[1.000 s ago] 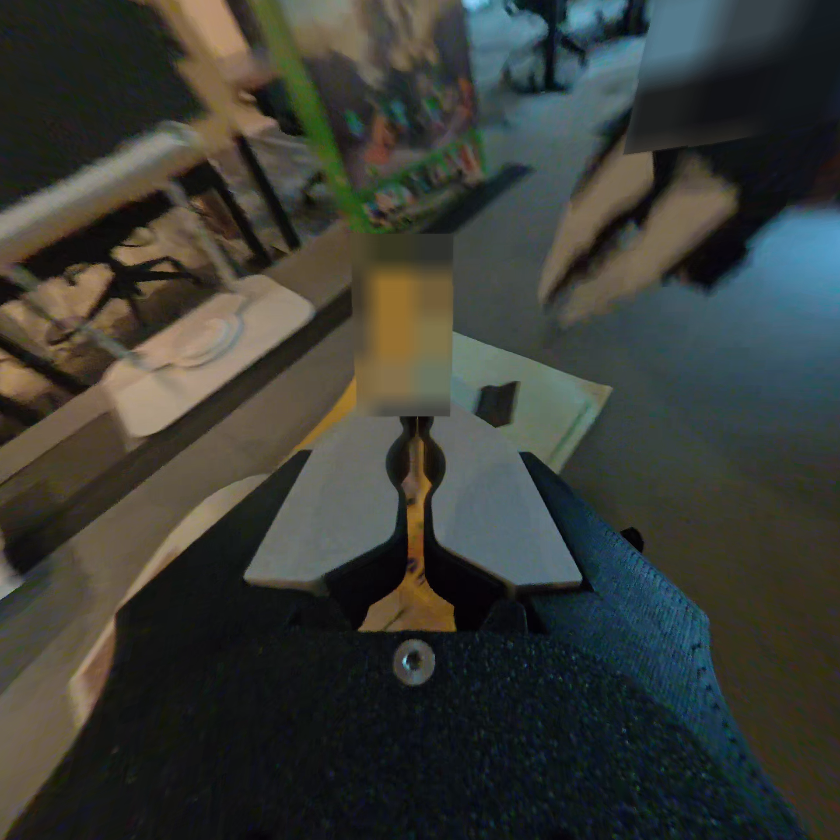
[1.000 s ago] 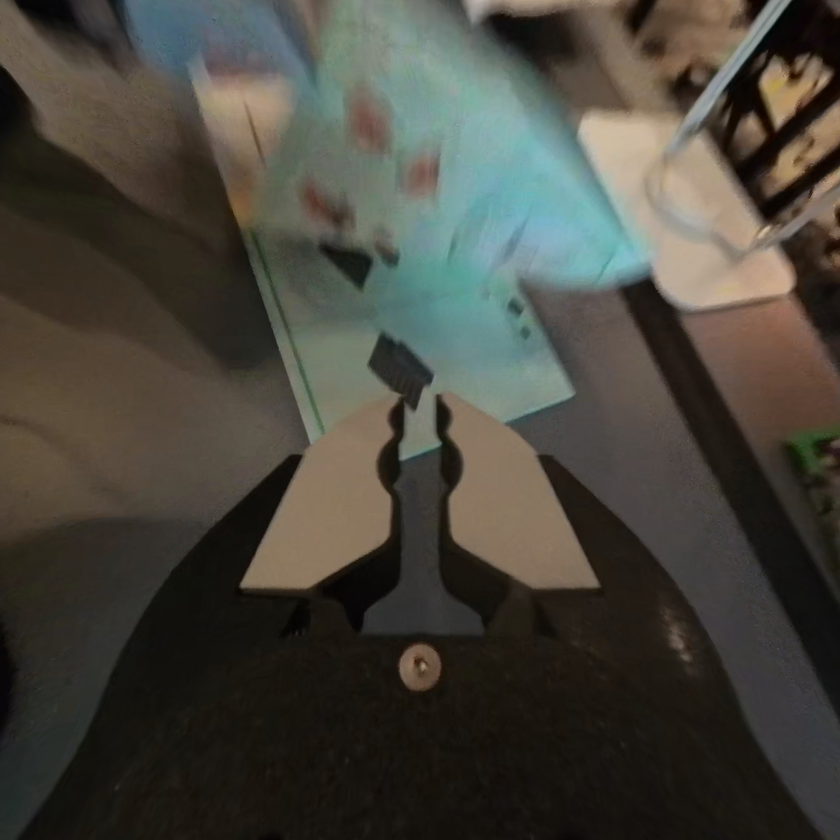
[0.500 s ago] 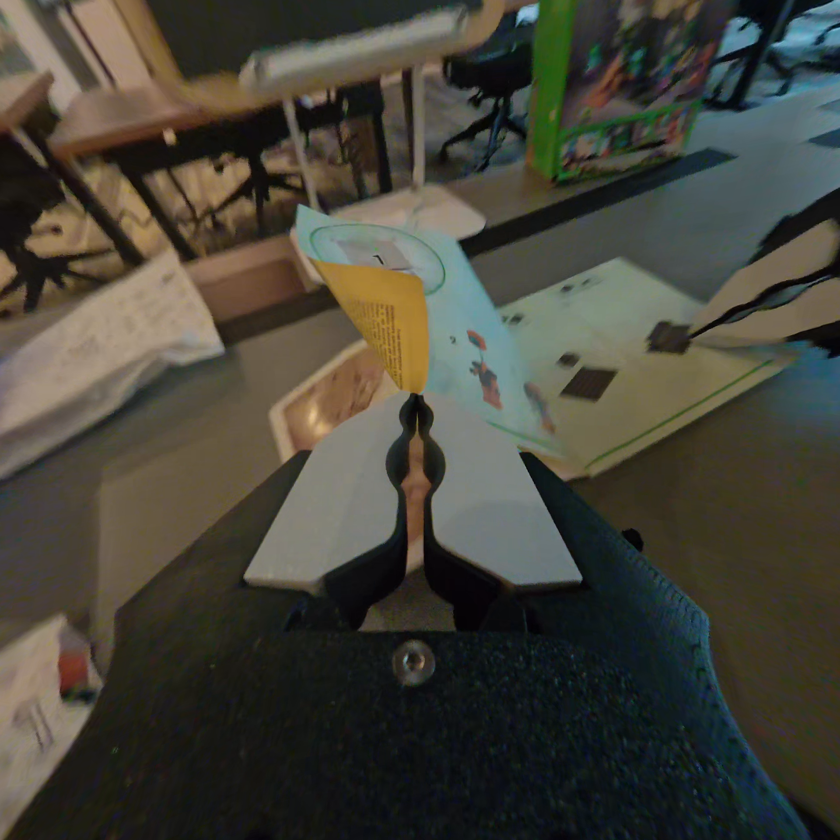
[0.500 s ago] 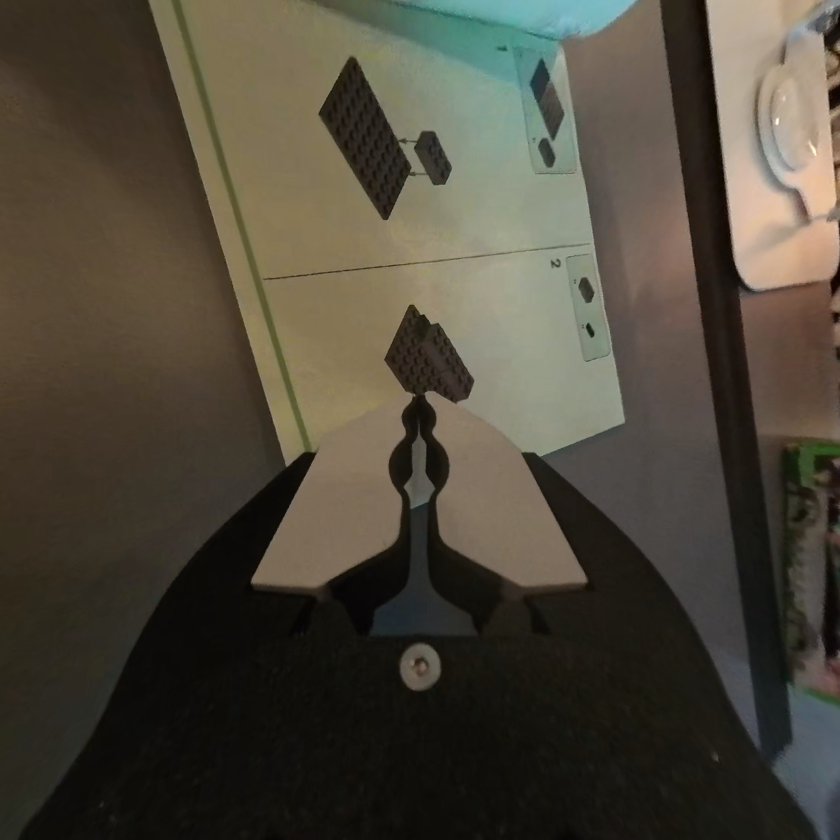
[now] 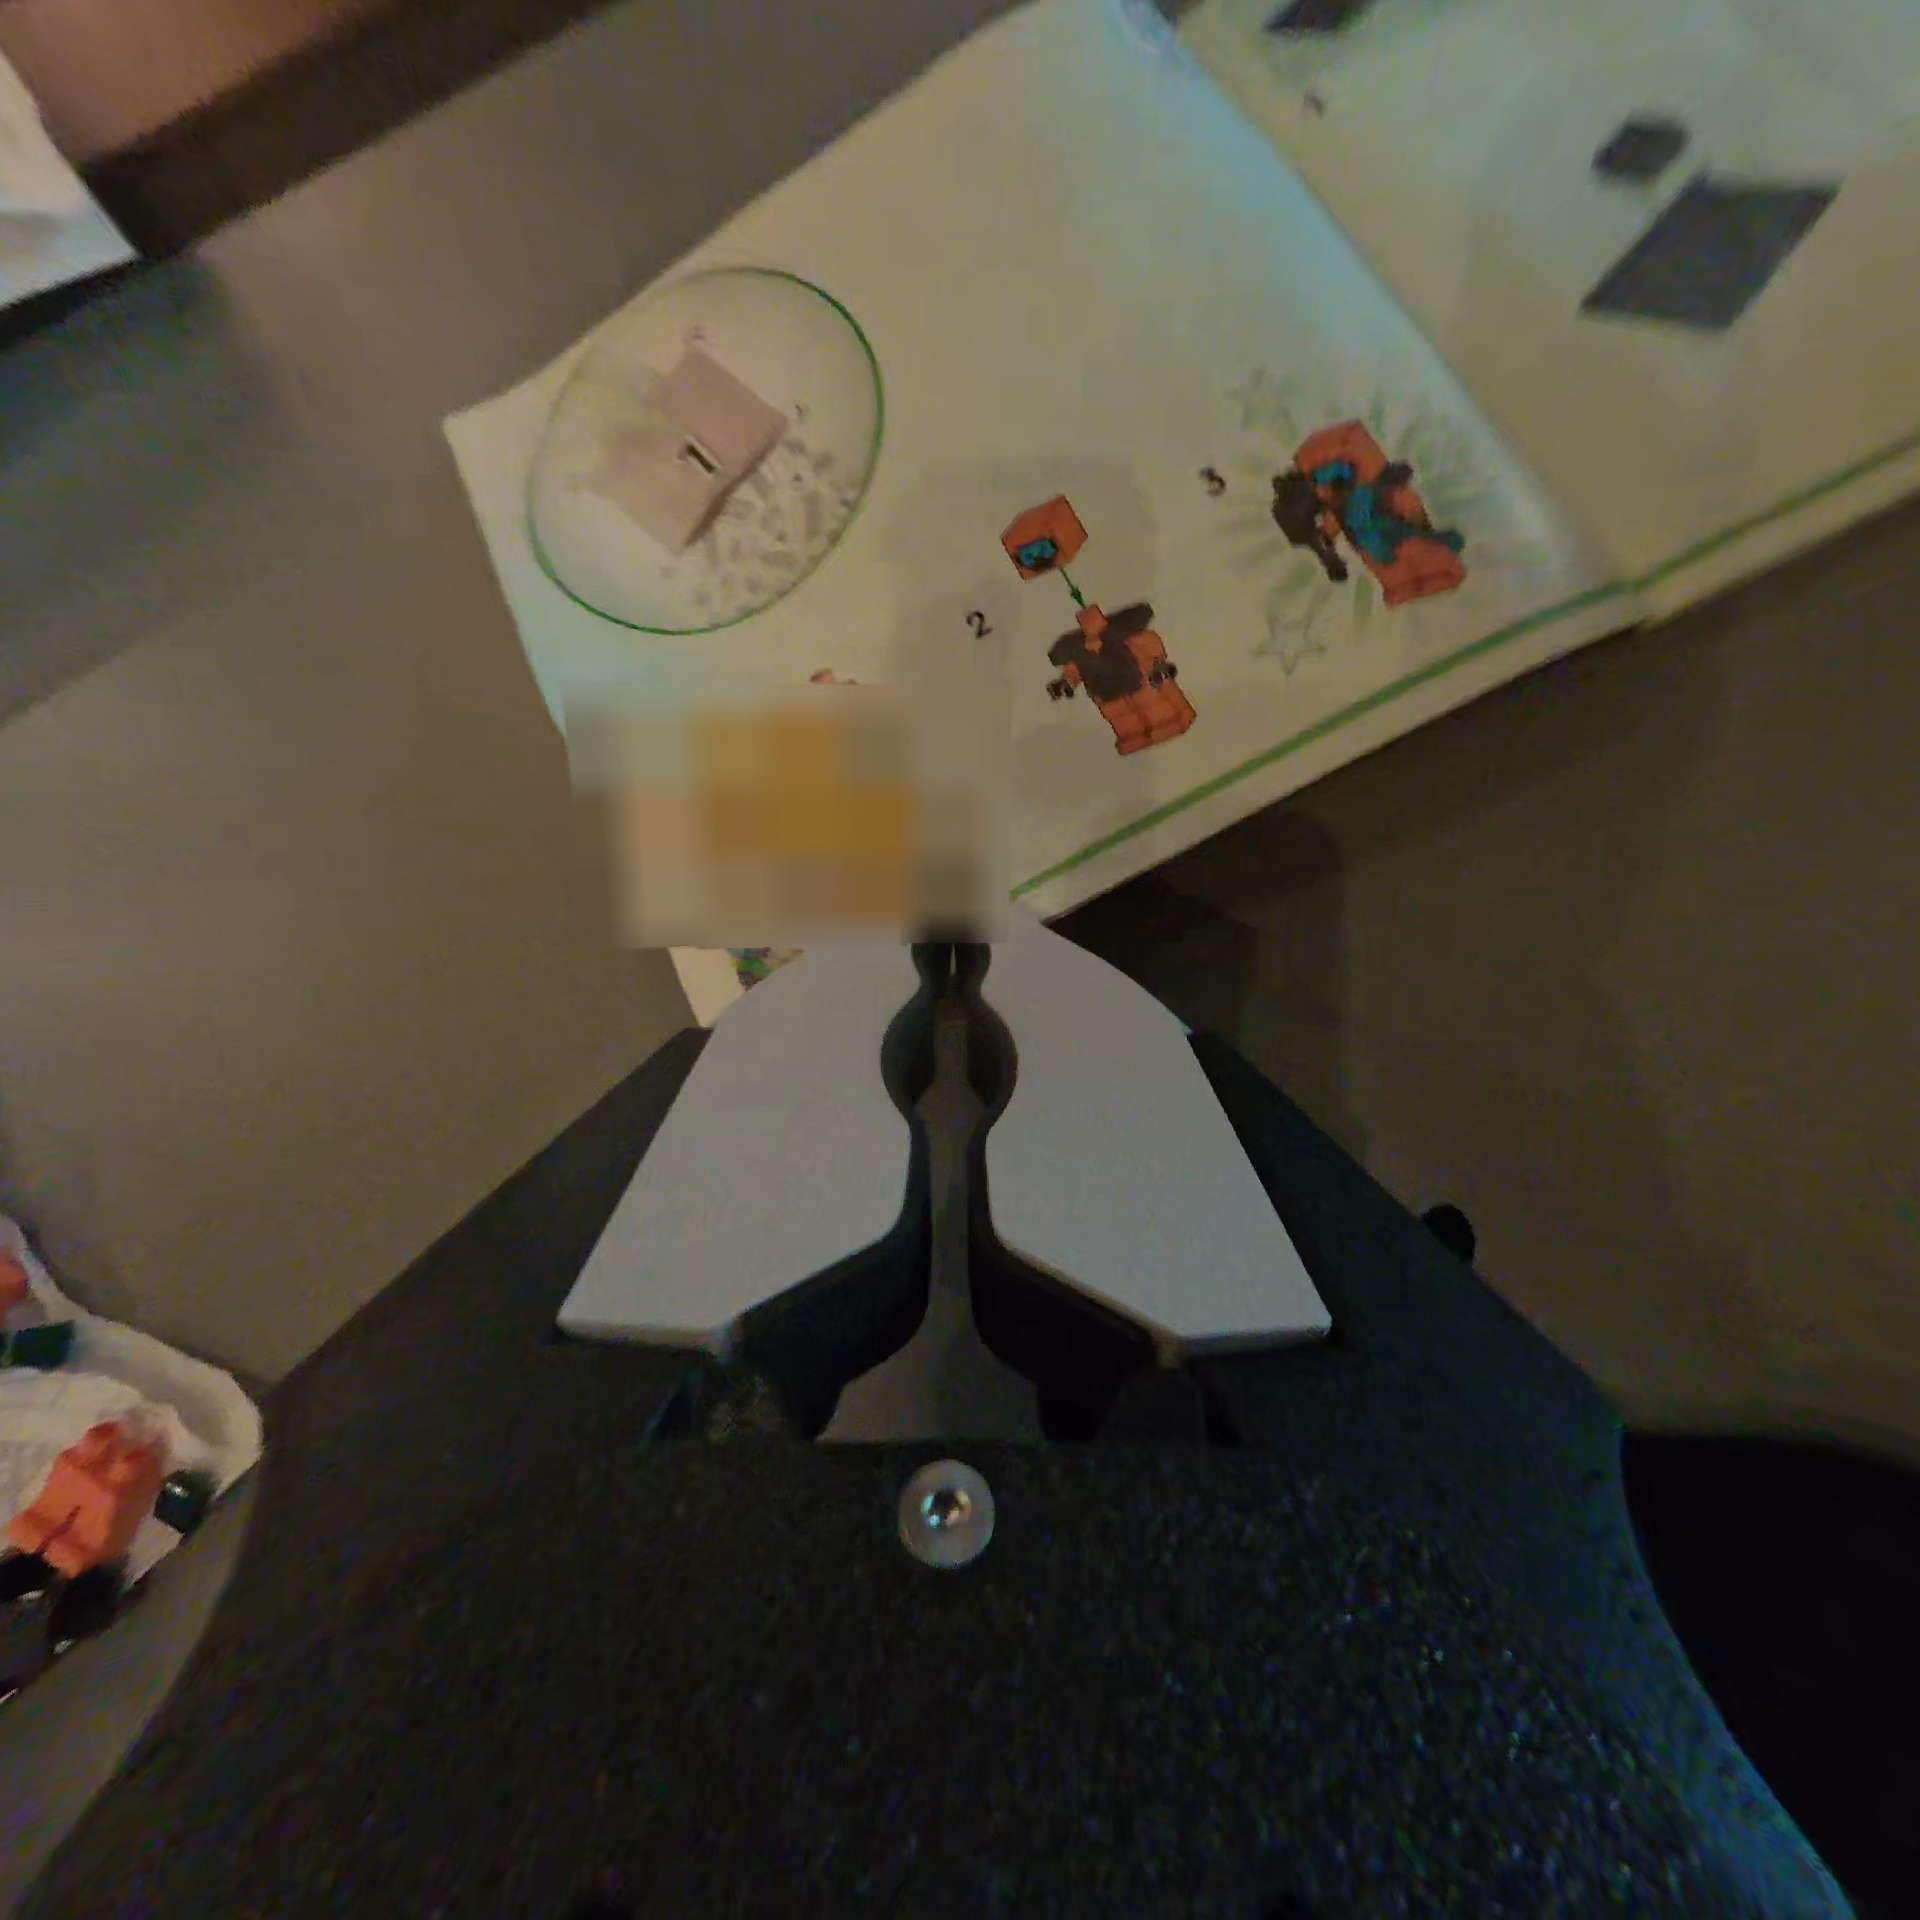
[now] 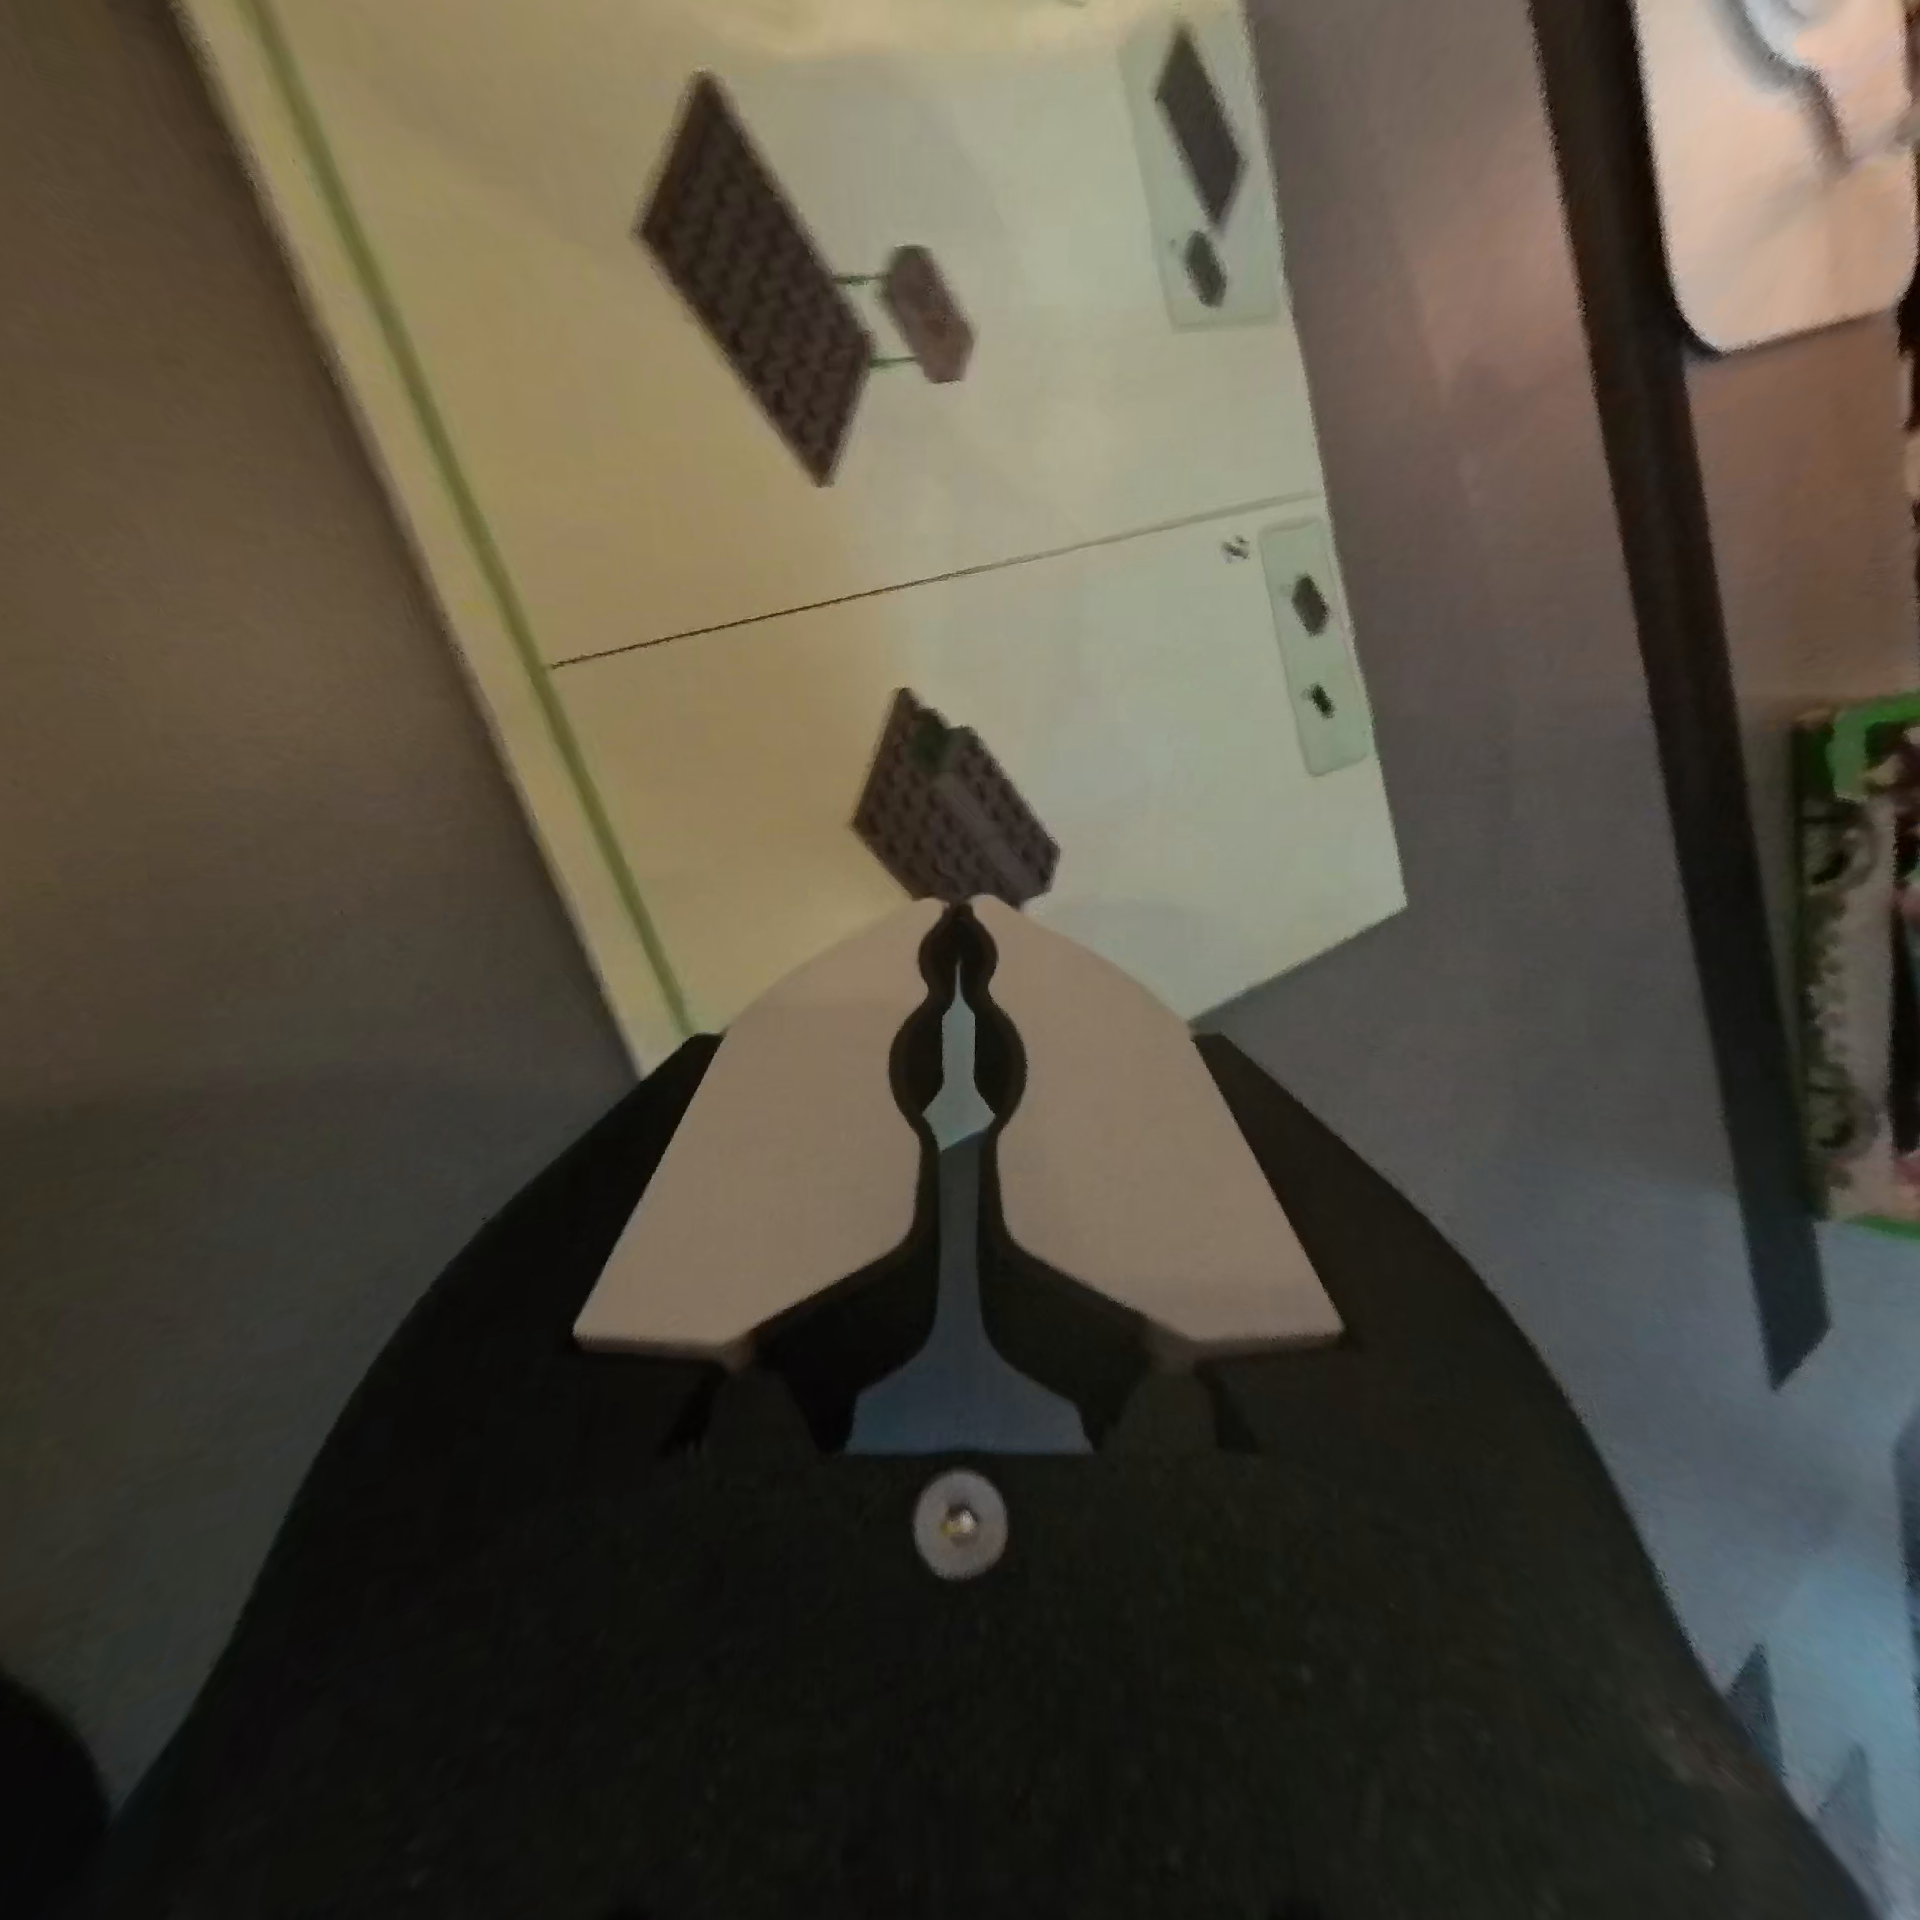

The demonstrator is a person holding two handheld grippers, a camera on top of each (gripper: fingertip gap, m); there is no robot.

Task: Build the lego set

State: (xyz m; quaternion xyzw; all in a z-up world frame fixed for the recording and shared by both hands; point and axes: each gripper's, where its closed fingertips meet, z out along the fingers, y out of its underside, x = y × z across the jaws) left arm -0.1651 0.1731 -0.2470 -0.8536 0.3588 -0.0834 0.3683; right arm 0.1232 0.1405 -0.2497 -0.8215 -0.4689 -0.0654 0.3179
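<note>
Nearest in the left wrist view, the left gripper (image 5: 951,951) is seen with its fingers pressed together at the tips; whether a page corner is pinched there cannot be told, since a mosaic patch covers the spot. The right gripper (image 6: 958,914) is likewise closed to a sliver, its tips at the lower part of the open instruction booklet (image 6: 790,540) — contact with the page cannot be judged.

Bare grey table (image 5: 1558,987) lies open to the right of the booklet's near edge. At lower left, a white bag (image 5: 156,1392) holds orange and black bricks (image 5: 83,1496) (partly cropped). Farther off, a green box (image 6: 1860,966) stands beyond a dark strip.
</note>
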